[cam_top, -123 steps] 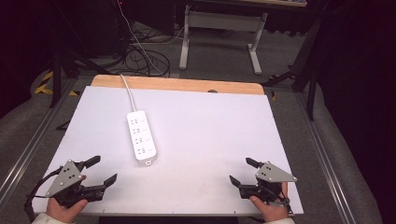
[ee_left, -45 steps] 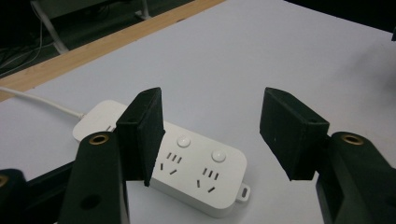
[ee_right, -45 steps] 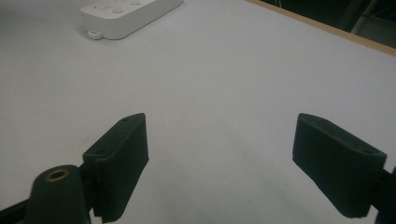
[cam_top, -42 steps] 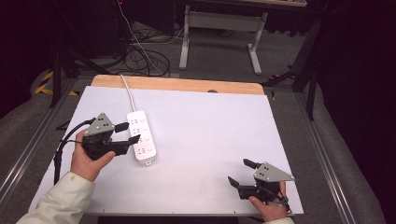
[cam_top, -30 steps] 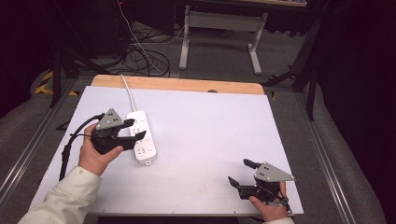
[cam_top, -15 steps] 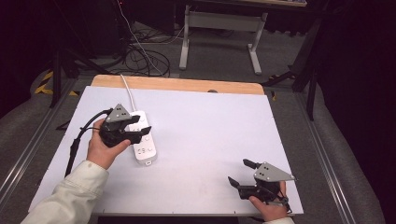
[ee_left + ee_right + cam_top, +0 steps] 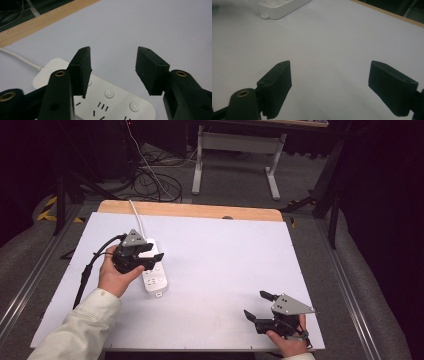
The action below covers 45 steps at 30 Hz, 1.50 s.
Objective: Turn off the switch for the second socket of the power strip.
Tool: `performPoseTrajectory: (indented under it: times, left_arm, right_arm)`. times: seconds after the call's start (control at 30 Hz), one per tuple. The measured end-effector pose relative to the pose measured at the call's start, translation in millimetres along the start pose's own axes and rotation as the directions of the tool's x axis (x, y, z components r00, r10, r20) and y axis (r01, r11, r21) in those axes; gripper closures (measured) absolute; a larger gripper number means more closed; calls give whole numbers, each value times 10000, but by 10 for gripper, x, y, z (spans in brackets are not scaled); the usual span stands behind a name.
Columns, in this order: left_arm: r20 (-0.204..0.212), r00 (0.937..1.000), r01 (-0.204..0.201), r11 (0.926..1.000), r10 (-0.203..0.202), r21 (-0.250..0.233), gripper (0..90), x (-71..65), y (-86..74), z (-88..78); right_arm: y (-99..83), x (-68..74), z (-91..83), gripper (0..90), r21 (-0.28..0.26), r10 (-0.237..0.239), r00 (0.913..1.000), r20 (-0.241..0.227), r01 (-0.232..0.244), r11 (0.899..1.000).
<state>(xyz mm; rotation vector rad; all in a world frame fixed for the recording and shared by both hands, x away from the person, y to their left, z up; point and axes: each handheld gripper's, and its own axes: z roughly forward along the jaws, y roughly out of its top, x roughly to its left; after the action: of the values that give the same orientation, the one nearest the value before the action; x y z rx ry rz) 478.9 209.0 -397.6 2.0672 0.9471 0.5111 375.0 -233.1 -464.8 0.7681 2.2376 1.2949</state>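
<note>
The white power strip lies toward the counter's left edge. The left gripper hovers over it, jaws spread. The right gripper, jaws released, rests near the front right corner.

Your high view looks forward and down over the whole table; both gripper views skim low, sharing the power strip.

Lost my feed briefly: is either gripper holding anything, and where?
Nothing is held. The left gripper is open above the power strip; the right gripper is open over bare table.
</note>
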Motion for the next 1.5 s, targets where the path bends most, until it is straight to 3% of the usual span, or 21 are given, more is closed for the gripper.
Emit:
performPoseTrajectory:
  times: [0.07, 0.13, 0.27, 0.4, 0.57, 0.67, 0.8, 1.1, 1.5]
  left_arm:
    - [-23, 10000, 19, 9998, -19, 198, 555, 27, 7, 23]
    - [138, 9997, 203, 9988, -209, 445, 567, 65, 9, 61]
    - [-30, 9987, 502, 9958, -502, 765, 673, 132, 15, 120]
    - [185, 9972, 698, 9905, -725, 1185, 779, 187, 15, 202]
    - [-100, 9975, 712, 9861, -705, 1502, 873, 220, 4, 293]
    - [-242, 9972, 739, 9840, -709, 1623, 897, 246, -5, 330]
    - [-135, 9954, 962, 9802, -953, 1733, 899, 275, -16, 375]
    - [-354, 9951, 983, 9707, -928, 2192, 900, 335, -57, 476]
    - [-274, 9917, 1283, 9599, -1254, 2493, 900, 374, -89, 589]
  right_arm:
    - [0, 2, 2, 194, 8, -18, 10000, -32, 18, 10000]
    - [-1, 3, 3, 195, 16, -9, 10000, -47, 9, 10000]
    - [0, 6, 4, 200, 37, -37, 10000, -67, 37, 10000]
    - [-2, 5, 3, 203, 38, -43, 10000, -83, 43, 10000]
    - [-3, 7, 4, 205, 50, -63, 9999, -123, 64, 10000]
    - [-4, 7, 5, 206, 43, -69, 9999, -137, 70, 10000]
    - [-5, 6, 6, 209, 42, -80, 9999, -150, 81, 10000]
    - [-6, 11, 10, 216, 134, -68, 9997, -215, 70, 9999]
    - [-11, 6, 19, 222, 134, -62, 9996, -286, 65, 9999]
